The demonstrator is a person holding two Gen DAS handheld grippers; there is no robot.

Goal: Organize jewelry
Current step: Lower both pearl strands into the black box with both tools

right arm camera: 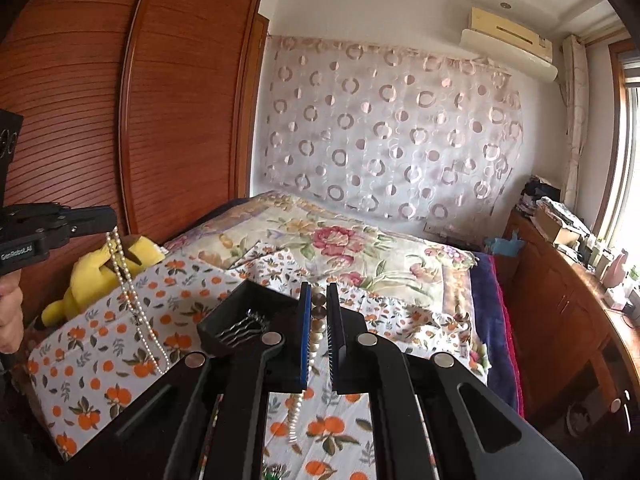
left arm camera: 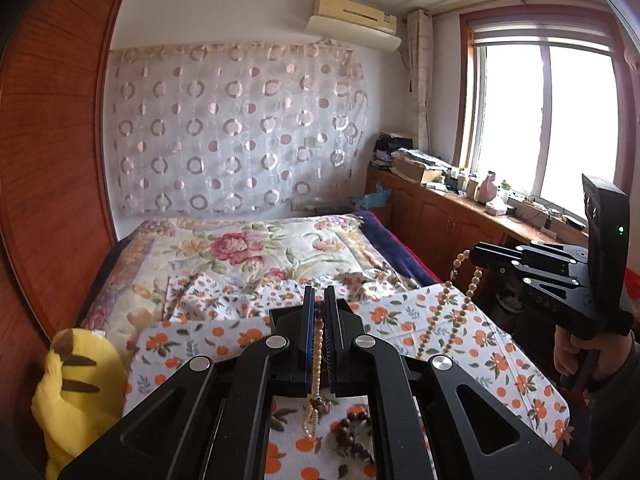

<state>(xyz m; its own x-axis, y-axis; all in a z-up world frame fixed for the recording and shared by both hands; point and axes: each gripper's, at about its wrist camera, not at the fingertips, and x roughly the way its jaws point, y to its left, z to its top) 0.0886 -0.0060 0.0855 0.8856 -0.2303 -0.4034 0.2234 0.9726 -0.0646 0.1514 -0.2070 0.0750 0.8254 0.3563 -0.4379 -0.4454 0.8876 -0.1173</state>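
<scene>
two grippers, each clamped on a string of beads

black left gripper (left arm camera: 319, 300) is closed on a thin pearl necklace (left arm camera: 317, 356), which hangs between its blue pads down toward the orange-print cloth (left arm camera: 460, 360) on the bed. dark wooden beads (left arm camera: 352, 438) lie on that cloth just below. right gripper (right arm camera: 319, 300) is clamped on a bigger-beaded necklace (right arm camera: 316, 332) hanging above the same cloth. a yellow plush toy (left arm camera: 76, 384) sits at the left.

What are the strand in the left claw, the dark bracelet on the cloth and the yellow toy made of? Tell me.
The strand in the left claw: small cream beads with a soft sheen, pearl or imitation. The dark bracelet: matte brown round beads, probably wood. The yellow toy: fuzzy plush fabric.
</scene>
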